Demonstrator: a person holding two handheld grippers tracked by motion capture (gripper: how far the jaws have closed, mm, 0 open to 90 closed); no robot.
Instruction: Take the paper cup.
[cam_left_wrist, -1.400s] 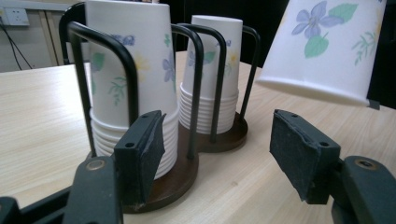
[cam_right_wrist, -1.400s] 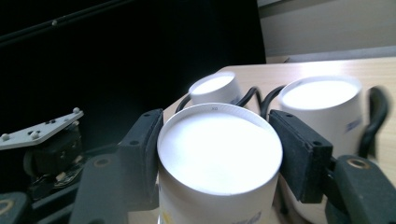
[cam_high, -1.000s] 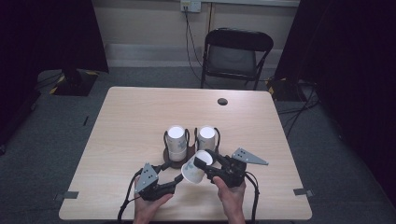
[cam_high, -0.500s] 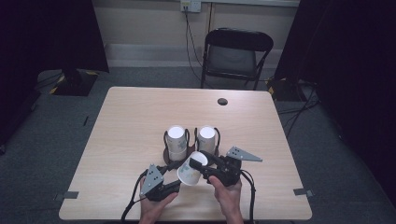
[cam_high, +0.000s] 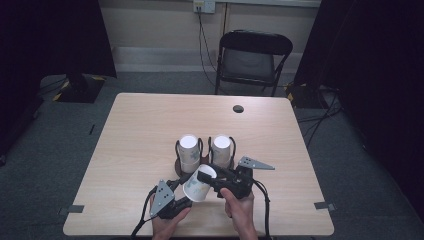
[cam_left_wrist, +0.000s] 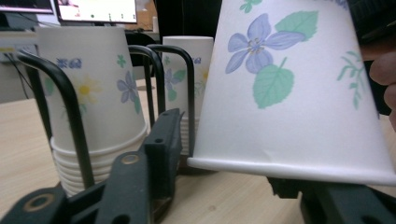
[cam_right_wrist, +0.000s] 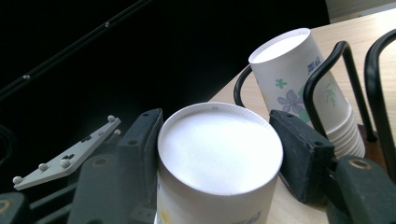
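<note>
A: Step?

B: Handover or re-grip of one floral paper cup (cam_high: 199, 184). It is upside down and tilted, in the air just in front of the black wire cup rack (cam_high: 205, 150), on the person's side of it.

A: Who has it?

B: The right gripper (cam_high: 214, 178). In the right gripper view its two black jaws press on the cup's upper end from both sides, clamped on it near the closed base, which faces the camera.

A: Left one?

B: The left gripper (cam_high: 181, 201) sits just in front of the rack too, below and left of the cup. Its jaws have just been closing. The left gripper view shows one jaw beside the cup's rim and the other under it; I see no pad pressed on the wall, so I read it as not yet gripping, jaws partly apart.

A: Rack contents?

B: Two stacks of the same cups, bottoms up: left stack (cam_high: 189, 150), right stack (cam_high: 222, 148), each inside its wire loops.

A: Next move?

B: My guess: the left jaws finish closing on the rim end, squarely across the wall, softly, since thin paper will crush. Only then should the right jaws let go of the base end. If the right lets go early, the cup drops to the table in front of the rack. Can't tell whether the cup is then headed onto a stack.
</note>
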